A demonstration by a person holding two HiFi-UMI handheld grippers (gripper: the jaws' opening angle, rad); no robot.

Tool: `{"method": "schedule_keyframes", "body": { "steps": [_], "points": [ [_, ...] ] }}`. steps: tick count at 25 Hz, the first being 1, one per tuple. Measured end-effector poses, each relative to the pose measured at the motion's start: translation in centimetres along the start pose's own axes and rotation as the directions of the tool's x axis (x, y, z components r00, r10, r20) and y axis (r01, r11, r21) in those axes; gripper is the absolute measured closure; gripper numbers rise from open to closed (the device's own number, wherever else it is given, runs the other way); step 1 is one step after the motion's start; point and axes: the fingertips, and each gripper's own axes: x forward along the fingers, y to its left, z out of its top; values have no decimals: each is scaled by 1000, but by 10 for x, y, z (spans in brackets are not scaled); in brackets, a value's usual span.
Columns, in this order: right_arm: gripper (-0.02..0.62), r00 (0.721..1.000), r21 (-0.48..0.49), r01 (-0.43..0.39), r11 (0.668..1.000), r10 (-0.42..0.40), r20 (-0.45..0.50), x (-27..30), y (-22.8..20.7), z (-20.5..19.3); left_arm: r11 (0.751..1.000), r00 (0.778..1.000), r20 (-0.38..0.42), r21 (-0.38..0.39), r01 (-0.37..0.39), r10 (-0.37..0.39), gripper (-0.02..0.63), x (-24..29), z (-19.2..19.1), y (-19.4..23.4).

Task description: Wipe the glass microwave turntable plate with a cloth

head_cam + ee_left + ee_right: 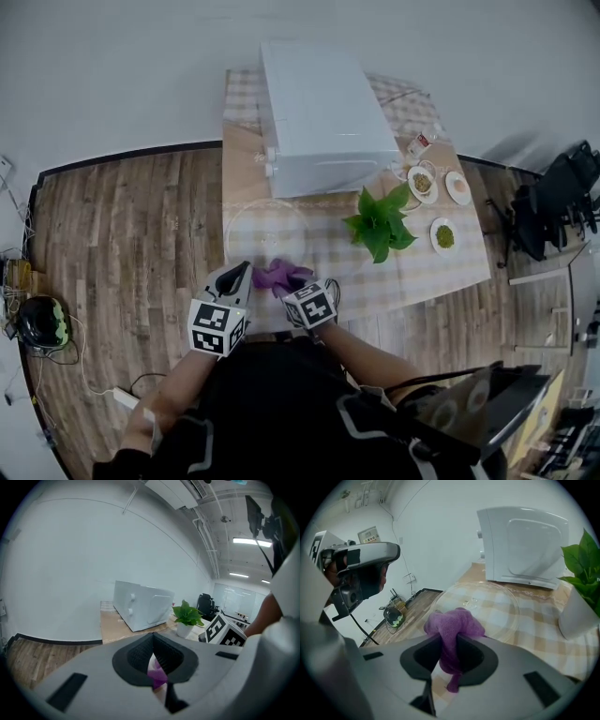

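Here, both grippers sit side by side at the table's (450, 267) near edge, at 6 o'clock in the head view. The left gripper (153, 656) has its jaws drawn together, with a sliver of the purple cloth (281, 275) pinched between them. The right gripper (449, 644) is clamped on the same cloth: a bunch bulges above its jaws and a thin tail hangs below them. The cloth is stretched between the two tips, right at the 6 o'clock rim of the plate (246, 225); whether it touches the glass I cannot tell. The plate lies flat on the table's checked cover, straight ahead at 12 o'clock from the grippers. Just beside the plate, at its 3 o'clock, stands a leafy plant (380, 225). Past the plant, toward 2 o'clock, are three small dishes (443, 235) holding food. Farthest off, at 12 o'clock behind the plate, stands the white microwave (323, 117), apart from the plate's far rim.
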Motion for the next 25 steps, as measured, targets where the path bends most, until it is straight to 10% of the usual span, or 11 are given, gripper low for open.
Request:
{"method": "schedule_keyframes", "body": {
  "steps": [25],
  "points": [
    [500,984,15,108,994,-109,144,14,-117,133,992,992,3,-24,-126,126,598,-2,8,29]
  ]
}}
